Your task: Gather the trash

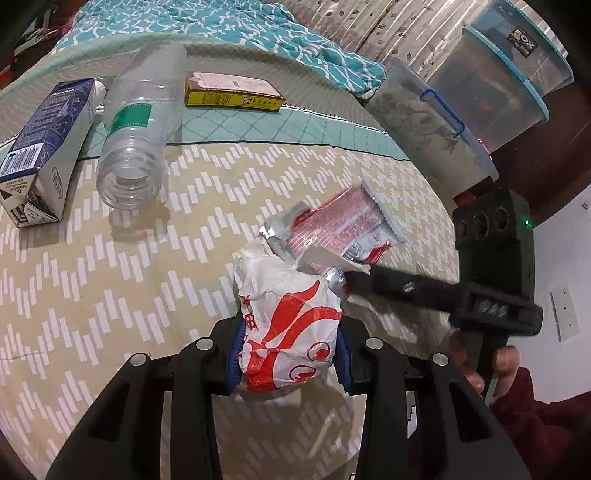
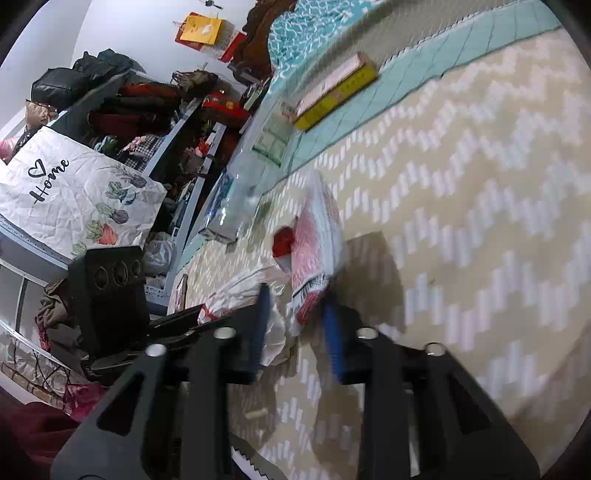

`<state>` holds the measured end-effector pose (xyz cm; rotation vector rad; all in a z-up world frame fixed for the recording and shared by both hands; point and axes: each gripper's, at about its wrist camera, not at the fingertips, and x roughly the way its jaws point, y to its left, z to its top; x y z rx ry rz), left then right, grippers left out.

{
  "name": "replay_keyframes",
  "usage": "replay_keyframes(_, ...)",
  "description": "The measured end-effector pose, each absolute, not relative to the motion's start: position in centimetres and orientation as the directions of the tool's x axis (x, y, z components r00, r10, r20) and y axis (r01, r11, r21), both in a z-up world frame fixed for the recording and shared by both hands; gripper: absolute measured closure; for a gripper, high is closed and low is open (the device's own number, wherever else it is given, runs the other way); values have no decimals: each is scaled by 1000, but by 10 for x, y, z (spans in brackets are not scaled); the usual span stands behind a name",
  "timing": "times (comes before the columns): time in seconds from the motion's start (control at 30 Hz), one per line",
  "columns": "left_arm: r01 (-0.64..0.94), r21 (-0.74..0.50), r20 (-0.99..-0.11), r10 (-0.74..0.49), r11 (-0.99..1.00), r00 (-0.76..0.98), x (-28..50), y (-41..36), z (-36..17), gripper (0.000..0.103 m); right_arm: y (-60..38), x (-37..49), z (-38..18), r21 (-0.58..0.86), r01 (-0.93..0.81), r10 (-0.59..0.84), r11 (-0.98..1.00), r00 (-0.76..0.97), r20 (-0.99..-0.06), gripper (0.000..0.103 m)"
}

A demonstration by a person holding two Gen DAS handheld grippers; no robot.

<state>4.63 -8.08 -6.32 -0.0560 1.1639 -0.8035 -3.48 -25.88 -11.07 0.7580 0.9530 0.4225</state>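
On the bed, close up: a crumpled white-and-red plastic bag [image 1: 288, 332] is squeezed between the blue pads of the left gripper [image 1: 290, 356], so that one's clamped tight on the bag
Bag position: sitting low over the beige zigzag bedspread [image 1: 129, 295], bunched up, top edge flopping toward the wrapper
Snack wrapper: red-and-silver foil wrapper [image 1: 340, 229] just past the bag, its near end touching the bag's top
Right gripper: comes in from the right side in the left view [image 1: 351, 282], fingertip right at the wrapper's torn end; in its own view [image 2: 295, 325] the blue pads [image 2: 334, 332] stand on either side of the wrapper [image 2: 314, 240], but that view is blurry, so honestly can't tell if it's pinching or just around it
Hand: fingers in a dark red sleeve wrapped round the right gripper's handle [image 1: 498, 365]
Other trash, further out: clear empty bottle with green label [image 1: 136, 125] lying on its side, mouth toward the camera; blue-and-white carton [image 1: 44, 147] lying just left of it, looks like touching; yellow flat box [image 1: 232, 92] well apart, up on the teal quilted strip
Bed's far edge: teal patterned blanket [image 1: 258, 26]
Off the bed: stacked clear storage bins with blue rims [image 1: 480, 92] to the right; cluttered shelves and a "Home" bag [image 2: 74, 195] in the right view
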Motion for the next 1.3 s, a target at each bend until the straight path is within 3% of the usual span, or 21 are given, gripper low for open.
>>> replay_keyframes(0.23,533,-433,-787,-593,727,170,42,-82,-63,67,-255,-39,-110,709,16,586,705,552,-594,88)
replay_keyframes(1.1,489,-388,-800,-549,782,243,24,-93,-61,61,-272,-50,-114,708,51,541,704,607,-582,86)
replay_keyframes(1.3,481,-360,-808,-525,799,267,22,-93,-59,56,-265,-50,-110,703,29,545,710,610,-575,79)
